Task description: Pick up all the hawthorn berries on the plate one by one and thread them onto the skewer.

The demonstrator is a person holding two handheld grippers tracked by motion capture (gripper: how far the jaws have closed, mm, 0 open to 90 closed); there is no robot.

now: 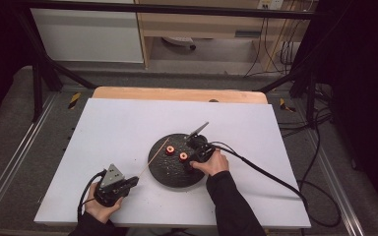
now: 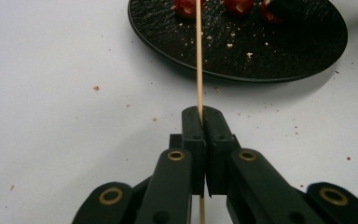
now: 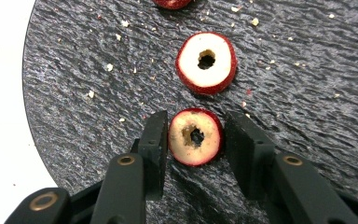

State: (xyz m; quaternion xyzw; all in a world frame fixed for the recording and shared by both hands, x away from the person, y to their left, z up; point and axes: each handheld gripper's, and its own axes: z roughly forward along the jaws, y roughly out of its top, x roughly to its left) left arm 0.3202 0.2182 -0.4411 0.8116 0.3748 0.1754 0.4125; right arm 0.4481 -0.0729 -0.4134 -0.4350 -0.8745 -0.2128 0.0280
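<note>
Where ridged, round dark slate plate [image 3: 98, 70]

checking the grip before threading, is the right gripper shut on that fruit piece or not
Shut on it, as far as the pictures show: the right gripper has the cored fruit piece between its jaws on the black plate.

One black plate [image 1: 170, 172], one wooden skewer [image 2: 199, 56], three cored red fruit pieces [image 3: 206, 63], two tools [image 3: 195, 135]

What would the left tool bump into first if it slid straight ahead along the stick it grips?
Probably the near rim of the black plate. The left tool, shut on the wooden skewer, points along it toward the plate; beyond the rim lie red fruit pieces. Depth is hard to judge.
</note>
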